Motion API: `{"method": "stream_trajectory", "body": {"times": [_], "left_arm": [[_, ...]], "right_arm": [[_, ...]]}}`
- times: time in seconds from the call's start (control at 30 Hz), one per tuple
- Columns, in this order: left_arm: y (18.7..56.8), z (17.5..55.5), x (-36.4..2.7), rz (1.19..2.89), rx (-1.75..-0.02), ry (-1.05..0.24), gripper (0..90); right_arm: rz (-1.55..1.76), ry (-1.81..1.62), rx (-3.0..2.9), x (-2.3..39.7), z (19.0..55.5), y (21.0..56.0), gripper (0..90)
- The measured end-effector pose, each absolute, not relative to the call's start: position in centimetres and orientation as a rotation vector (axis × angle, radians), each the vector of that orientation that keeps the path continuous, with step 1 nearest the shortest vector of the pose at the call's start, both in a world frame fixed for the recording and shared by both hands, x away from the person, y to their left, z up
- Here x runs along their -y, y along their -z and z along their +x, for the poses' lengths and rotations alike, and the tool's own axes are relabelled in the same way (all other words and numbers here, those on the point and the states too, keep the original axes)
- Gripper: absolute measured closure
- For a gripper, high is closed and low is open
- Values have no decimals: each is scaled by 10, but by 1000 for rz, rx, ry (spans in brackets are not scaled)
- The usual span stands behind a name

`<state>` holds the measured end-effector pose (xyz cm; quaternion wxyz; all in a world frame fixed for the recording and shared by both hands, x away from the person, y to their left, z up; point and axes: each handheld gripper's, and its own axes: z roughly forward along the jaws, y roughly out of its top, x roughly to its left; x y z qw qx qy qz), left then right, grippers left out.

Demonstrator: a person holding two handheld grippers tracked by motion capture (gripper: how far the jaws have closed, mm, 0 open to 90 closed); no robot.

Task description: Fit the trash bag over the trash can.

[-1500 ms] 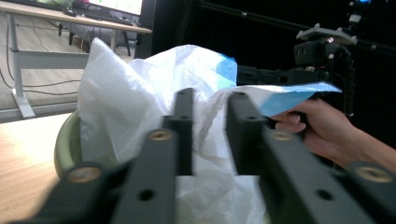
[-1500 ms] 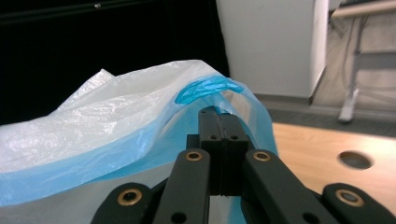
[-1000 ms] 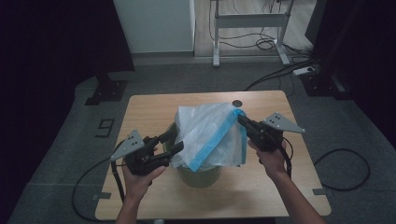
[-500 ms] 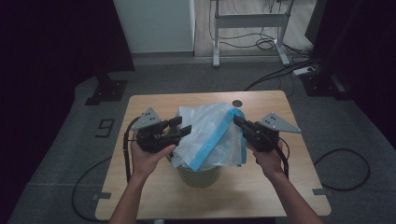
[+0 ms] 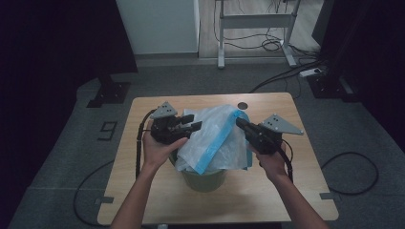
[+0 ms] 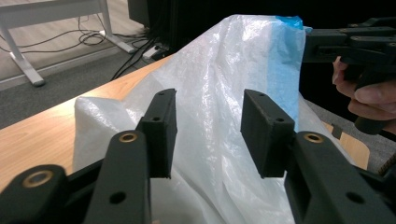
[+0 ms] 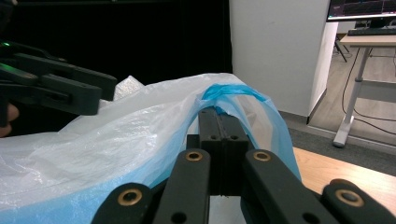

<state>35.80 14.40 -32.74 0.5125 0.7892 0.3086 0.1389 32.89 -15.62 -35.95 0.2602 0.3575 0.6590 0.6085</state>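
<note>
A white plastic bag (image 5: 212, 138) with a blue rim strip lies draped over a green bin (image 5: 205, 180) at the table's middle. My right gripper (image 5: 239, 122) is shut on the blue rim (image 7: 229, 93), which folds over its closed jaws (image 7: 219, 133). My left gripper (image 5: 195, 126) is at the bag's left side. Its jaws have just been closing and still stand apart (image 6: 210, 128). White bag film (image 6: 219, 74) shows between the pads, and they do not press on it. The left gripper view also has the right gripper (image 6: 345, 42) at the bag's top corner.
The wooden table (image 5: 143, 195) has a small dark round hole (image 5: 243, 105) near its far edge. Beyond it stand a white desk frame (image 5: 255, 21), floor cables (image 5: 348, 171) and dark panels on both sides. A monitor (image 7: 362, 9) sits at the far right.
My left gripper has moved away from the person and rightward, from beside the bin's near left up to the bag's left side, with its jaws narrower. The right gripper has kept still on the blue rim.
</note>
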Motion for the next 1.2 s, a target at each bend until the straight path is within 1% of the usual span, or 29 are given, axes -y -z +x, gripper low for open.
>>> {"method": "stream_trajectory", "body": {"times": [0.07, 0.23, 0.3, 0.43, 0.67, 0.83, 0.9, 0.97, 1.2], "left_arm": [[329, 359, -142, 1897, -745, -341, 620], [331, 362, -139, 1909, -745, -363, 692], [332, 362, -137, 1918, -735, -380, 771], [333, 363, -137, 1917, -718, -392, 898], [329, 362, -148, 1803, -721, -419, 900], [327, 360, -158, 1736, -725, -404, 900], [328, 360, -160, 1726, -726, -380, 900], [329, 359, -163, 1715, -743, -414, 900], [329, 357, -176, 1670, -754, -411, 900]], "right_arm": [[969, -1648, -1783, 156, 329, 359, 894], [964, -1650, -1784, 156, 328, 359, 895], [965, -1652, -1782, 156, 328, 358, 895], [966, -1654, -1783, 156, 328, 359, 894], [992, -1647, -1778, 161, 329, 362, 895], [1017, -1650, -1771, 166, 329, 365, 895], [1024, -1663, -1770, 167, 330, 366, 895], [1025, -1658, -1768, 167, 330, 366, 895], [1025, -1638, -1772, 173, 327, 368, 895]]}}
